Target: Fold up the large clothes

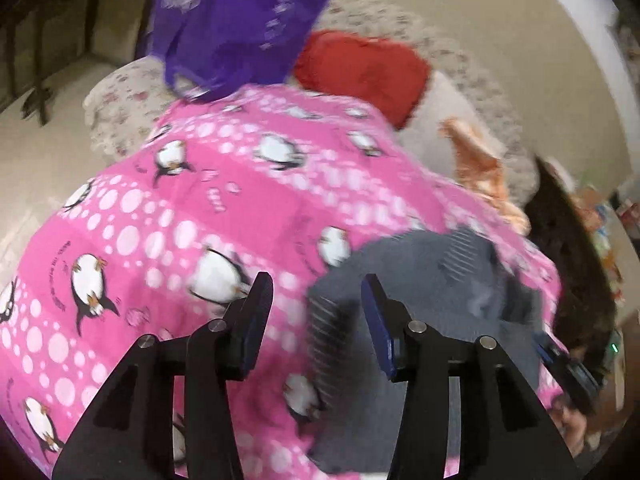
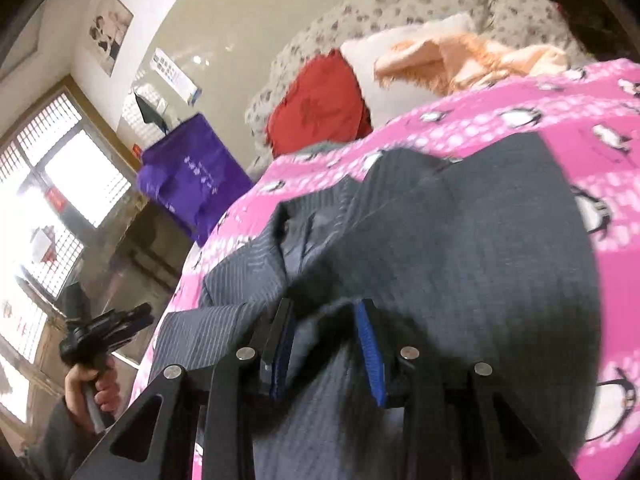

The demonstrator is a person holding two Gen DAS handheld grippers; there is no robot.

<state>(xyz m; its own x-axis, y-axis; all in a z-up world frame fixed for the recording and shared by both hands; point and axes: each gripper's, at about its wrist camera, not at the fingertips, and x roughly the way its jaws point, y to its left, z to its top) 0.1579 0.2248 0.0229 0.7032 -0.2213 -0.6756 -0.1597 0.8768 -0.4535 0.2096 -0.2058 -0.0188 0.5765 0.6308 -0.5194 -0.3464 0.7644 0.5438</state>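
A dark grey ribbed garment [image 2: 460,248] lies bunched on a pink penguin-print blanket [image 2: 560,120] that covers the bed. My right gripper [image 2: 326,312] is open right over the garment, and a fold of grey cloth rises between its fingers. My left gripper [image 1: 318,288] is open and empty above the blanket [image 1: 180,208], at the left edge of the grey garment [image 1: 420,292]. The left gripper also shows in the right wrist view [image 2: 136,316], held in a hand off the bed's left side.
A purple bag [image 1: 236,20] sits at the far end of the bed. A red cushion [image 1: 360,72], a white pillow [image 2: 380,64] and an orange fluffy cloth [image 2: 472,64] lie beyond the blanket. A window [image 2: 60,184] is on the left wall.
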